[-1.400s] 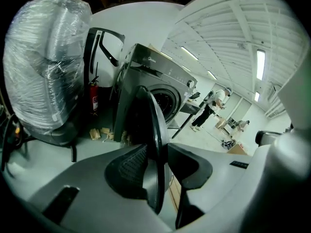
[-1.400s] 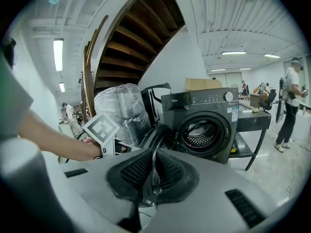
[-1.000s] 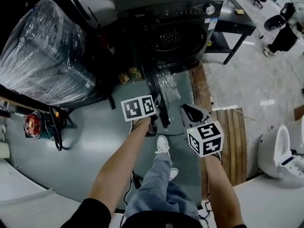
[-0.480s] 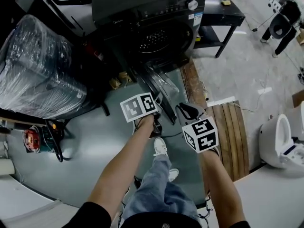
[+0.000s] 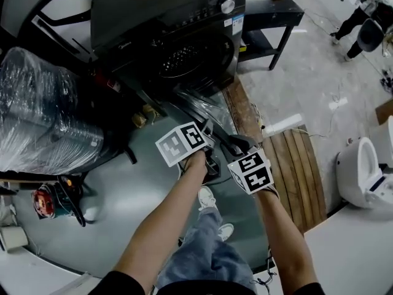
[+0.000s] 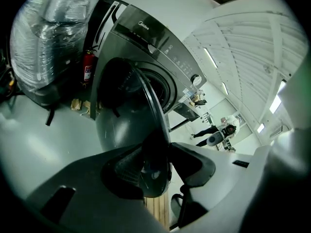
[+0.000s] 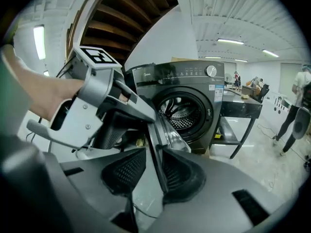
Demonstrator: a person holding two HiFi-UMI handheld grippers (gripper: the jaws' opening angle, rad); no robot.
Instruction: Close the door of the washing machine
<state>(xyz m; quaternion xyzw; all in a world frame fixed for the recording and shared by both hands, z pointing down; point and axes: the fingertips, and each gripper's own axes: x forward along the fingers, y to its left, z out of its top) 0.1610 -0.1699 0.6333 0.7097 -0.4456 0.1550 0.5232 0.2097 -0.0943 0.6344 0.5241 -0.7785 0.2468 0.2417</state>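
Note:
The black washing machine (image 5: 166,23) stands with its round door (image 5: 202,106) swung out toward me. Both grippers are at the door's free edge. My left gripper (image 5: 207,129) straddles the rim, which runs up between its jaws in the left gripper view (image 6: 158,166); its jaws are opening and the pads do not squeeze it. Just right of it, my right gripper (image 5: 225,142) has the thin door edge (image 7: 154,140) between its jaws (image 7: 150,171). These are opening too, with a gap at the left pad. The drum (image 7: 182,113) shows behind.
A plastic-wrapped bulk (image 5: 43,109) stands left of the machine, with a red fire extinguisher (image 6: 87,67) beside it. A black table (image 5: 270,11) is on the right and wooden boards (image 5: 301,165) lie on the floor. My shoes (image 5: 209,198) are below the grippers. A person (image 5: 362,17) stands far right.
Both hands have moved forward toward the machine. The right gripper has come up beside the left one at the door's edge, and its jaws have parted.

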